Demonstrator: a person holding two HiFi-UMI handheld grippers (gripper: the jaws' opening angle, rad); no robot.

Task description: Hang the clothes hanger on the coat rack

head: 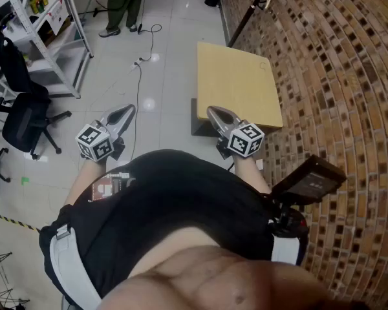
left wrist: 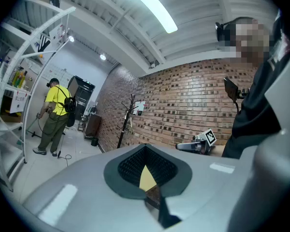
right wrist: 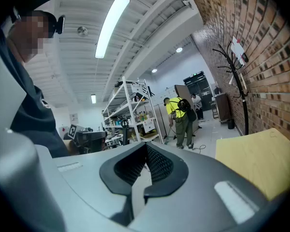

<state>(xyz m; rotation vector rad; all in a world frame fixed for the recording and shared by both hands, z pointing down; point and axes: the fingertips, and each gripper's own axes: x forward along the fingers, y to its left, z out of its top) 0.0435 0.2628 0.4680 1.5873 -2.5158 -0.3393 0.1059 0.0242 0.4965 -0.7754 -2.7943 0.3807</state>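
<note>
Holds left gripper (head: 128,110) and right gripper (head: 213,112) about level, side by side, jaws of both pressed together with nothing between. Finds table (head: 236,82) just ahead and right of the right jaws. Places coat rack (right wrist: 243,105) well ahead of the jaws, against the brick wall (head: 336,76)

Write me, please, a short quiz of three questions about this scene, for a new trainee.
1. True or false: the right gripper stands wide open.
2. The coat rack stands beside: A) the brick wall; B) a window; C) a sofa.
3. Fill in: the person standing far off wears a ___ shirt.
Key: 1 false, its jaws are shut on nothing; 2 A; 3 yellow.
</note>
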